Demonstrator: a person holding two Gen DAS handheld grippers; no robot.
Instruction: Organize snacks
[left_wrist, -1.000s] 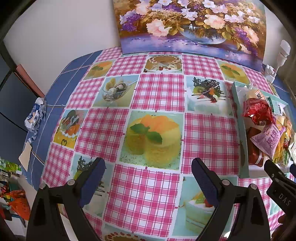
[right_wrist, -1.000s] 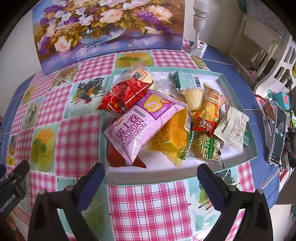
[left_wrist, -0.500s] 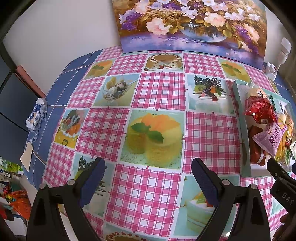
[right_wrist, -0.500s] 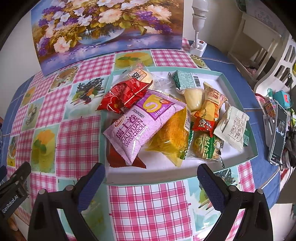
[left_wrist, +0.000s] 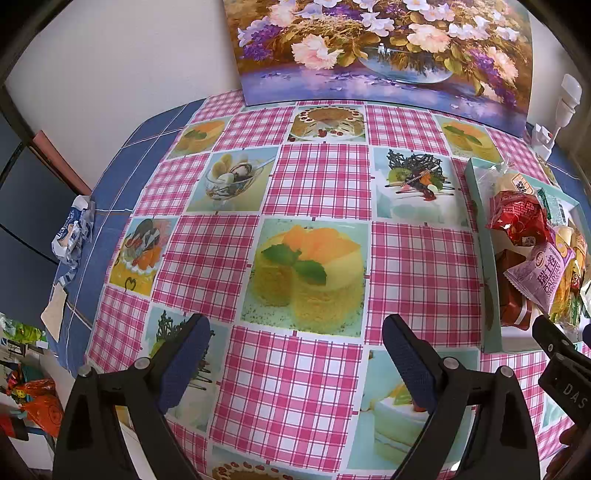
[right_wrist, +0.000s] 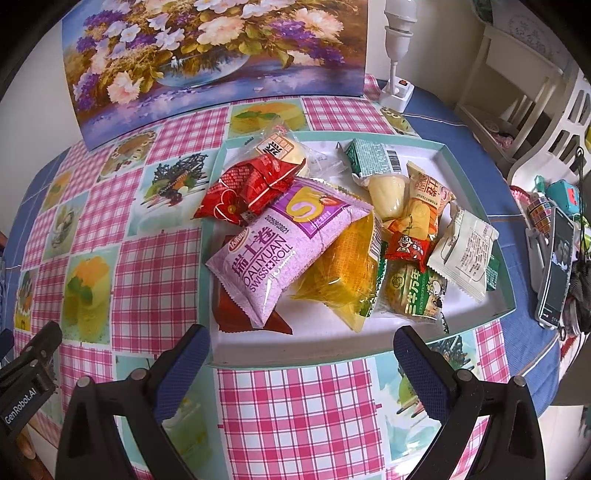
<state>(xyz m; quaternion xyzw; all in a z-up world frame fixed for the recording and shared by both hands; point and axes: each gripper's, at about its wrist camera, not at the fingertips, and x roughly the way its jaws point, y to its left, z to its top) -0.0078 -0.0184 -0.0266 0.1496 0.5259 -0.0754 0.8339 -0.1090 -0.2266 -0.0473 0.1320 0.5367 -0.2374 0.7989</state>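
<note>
Both claws hang over the near edge of the desk (left_wrist: 314, 184). The left claw (left_wrist: 295, 362) has its jaws spread wide with nothing between them, only checked cloth below. The right claw (right_wrist: 301, 365) is spread just as wide and also grips nothing, poised just in front of the tray (right_wrist: 476, 206).

The whole left half of the desk is bare cloth, plenty of room there. A crumpled wrapper (left_wrist: 72, 232) sits right at the left edge. Along the far edge 1 flower painting (right_wrist: 218, 55) leans against the wall, and 1 white lamp (right_wrist: 397, 48) stands at the far right corner.

The snacks are all heaped in the 1 tray on the right half of the desk. On top lies the purple Swiss roll packet (right_wrist: 284, 251), a red packet (right_wrist: 247, 188) touching its far side, an orange-yellow packet (right_wrist: 347, 273) tucked against its right. I count about 10 packets; those underneath are hard to tell apart.
</note>
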